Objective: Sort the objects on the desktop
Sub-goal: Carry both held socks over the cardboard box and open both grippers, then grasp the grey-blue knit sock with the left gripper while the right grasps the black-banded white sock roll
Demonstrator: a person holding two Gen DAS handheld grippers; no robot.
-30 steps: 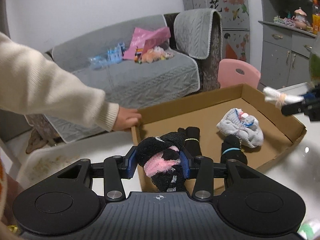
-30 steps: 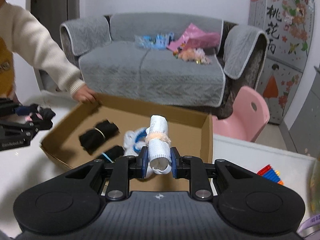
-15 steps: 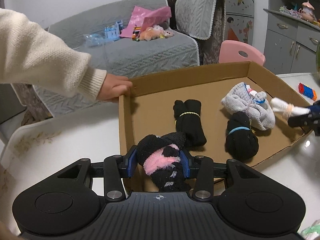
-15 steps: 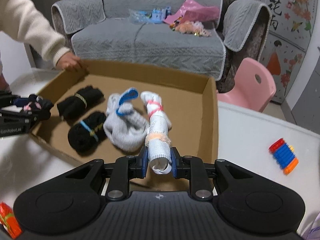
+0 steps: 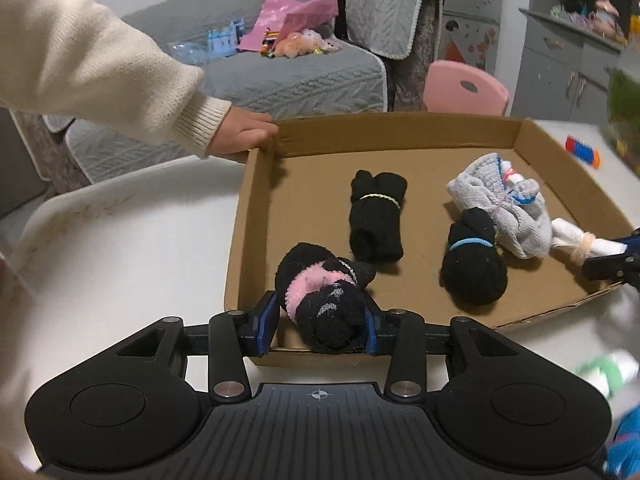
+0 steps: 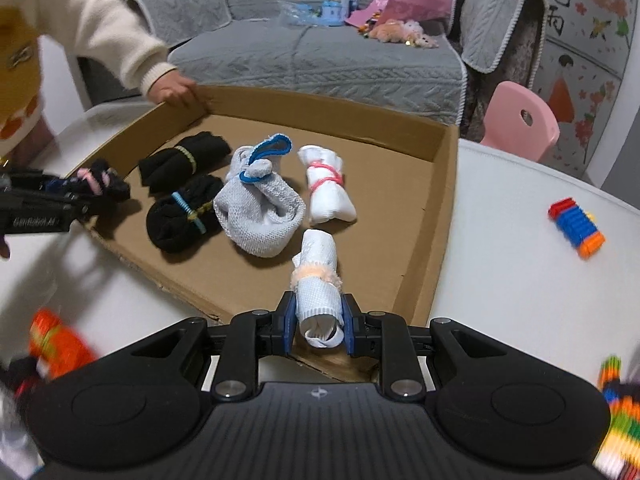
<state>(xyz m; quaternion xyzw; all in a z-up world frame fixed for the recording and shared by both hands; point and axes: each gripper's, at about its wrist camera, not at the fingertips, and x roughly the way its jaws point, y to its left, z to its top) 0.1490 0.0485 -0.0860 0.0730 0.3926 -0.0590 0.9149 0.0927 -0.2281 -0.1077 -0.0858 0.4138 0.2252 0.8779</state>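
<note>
Left wrist view: the left gripper (image 5: pixel 320 322) is closing, pinching a black-and-pink sock bundle (image 5: pixel 322 300) just over the cardboard tray (image 5: pixel 256 216)'s near-left corner.

Right wrist view: the right gripper (image 6: pixel 319 326) is clamping a white sock roll (image 6: pixel 319 280), its long axis pointing forward, over the tray's near-right floor.

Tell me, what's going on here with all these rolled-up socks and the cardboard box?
Someone is sorting sock bundles into a shallow cardboard box using a hand-held gripper in each hand. The left gripper, its jaws closing, has a black sock bundle with a pink band between them over the box's near left corner. The right gripper is shut on a white sock roll over the near edge. Four bundles already lie inside, and another person's hand rests on the far corner.
</note>
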